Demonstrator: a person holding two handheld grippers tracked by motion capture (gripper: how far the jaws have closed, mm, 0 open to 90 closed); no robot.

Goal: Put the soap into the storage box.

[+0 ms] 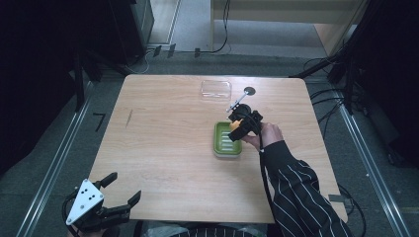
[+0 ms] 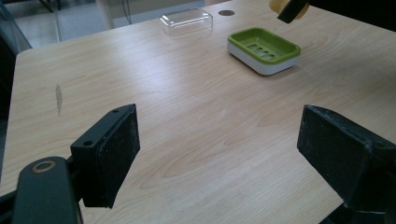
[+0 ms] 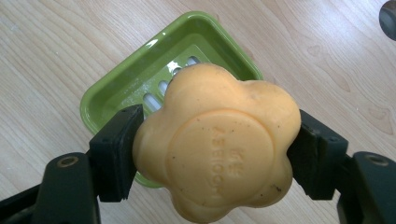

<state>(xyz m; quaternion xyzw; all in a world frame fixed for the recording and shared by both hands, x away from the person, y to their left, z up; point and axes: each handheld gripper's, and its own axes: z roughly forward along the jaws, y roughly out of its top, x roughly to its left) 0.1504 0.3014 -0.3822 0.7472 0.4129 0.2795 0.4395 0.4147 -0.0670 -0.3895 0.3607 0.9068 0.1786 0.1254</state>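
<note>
Soap [image 3: 217,144] face-up in right tool [image 3: 217,154]

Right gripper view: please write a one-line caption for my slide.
Right gripper clamps a flower-shaped orange soap above the green soap dish on the wooden table.

A light wooden table [image 1: 168,148] with rounded corners carries few things. A green soap dish [image 1: 227,139] on a white base lies right of the middle. Far from it, near the far edge, lies a clear plastic lid [image 1: 216,89], with a round dark grommet [image 1: 249,91] just right of it. A dark streak [image 1: 129,117] marks the left part.
</note>
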